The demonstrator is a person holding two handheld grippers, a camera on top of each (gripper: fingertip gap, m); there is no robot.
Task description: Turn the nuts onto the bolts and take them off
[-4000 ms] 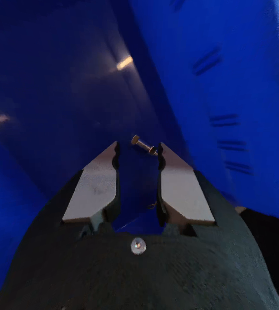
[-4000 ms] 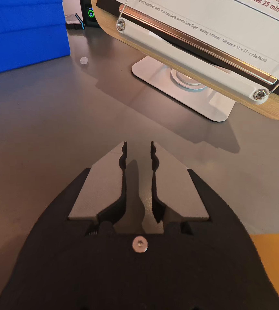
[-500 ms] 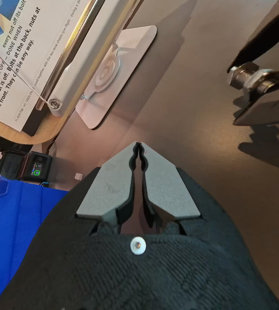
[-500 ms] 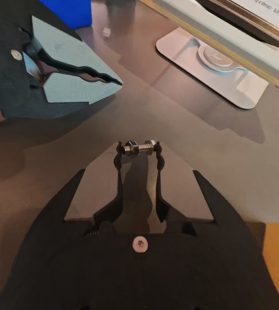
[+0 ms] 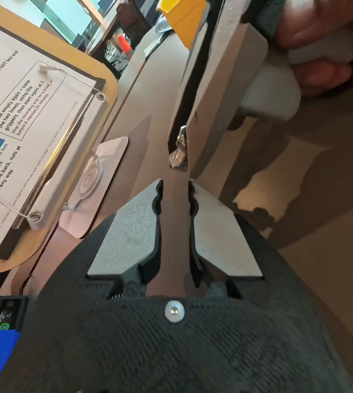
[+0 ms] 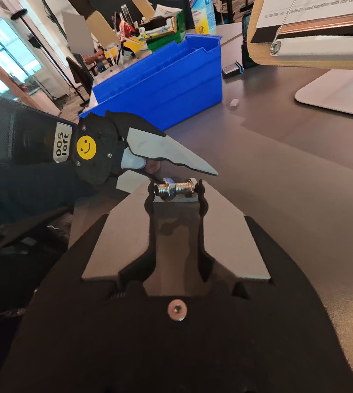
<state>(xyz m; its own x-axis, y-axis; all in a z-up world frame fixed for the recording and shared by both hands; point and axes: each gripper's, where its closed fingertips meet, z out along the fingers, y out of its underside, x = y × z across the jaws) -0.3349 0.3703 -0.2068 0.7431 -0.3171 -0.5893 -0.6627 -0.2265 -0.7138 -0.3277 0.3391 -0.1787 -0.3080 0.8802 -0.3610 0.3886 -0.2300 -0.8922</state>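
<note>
Half a second ago the left gripper (image 5: 174, 185) had its fingers almost together; now they stand apart, with nothing between them, and it has come much closer to the right gripper (image 6: 174, 187). In the right wrist view its upper finger (image 6: 167, 153) reaches over the bolt (image 6: 184, 188) from the left side, and the lower finger is mostly hidden behind the right gripper, so I cannot tell if it touches anything yet.

The right gripper is clamped on the bolt, as it was before: the bolt lies across its tips, with the head against the right finger and the threaded end against the left one. The nut (image 6: 168, 188) sits on the thread near the left end. In the left wrist view the same nut and bolt show just ahead of the open fingers, a little blurred.

I judge that the left gripper has opened in order to take the nut and turn it off, while the right one holds the bolt steady. The nut is small, so the fingers must close squarely on its flats or it may slip.

All this is in the air above a grey-brown bench (image 6: 277, 191). Toward the far left of the bench stands a blue bin (image 6: 160, 85), and at the far right a paper sheet on a wooden stand (image 6: 256, 32) with a white base (image 6: 341, 93). Behind is a busy workroom with windows.
</note>
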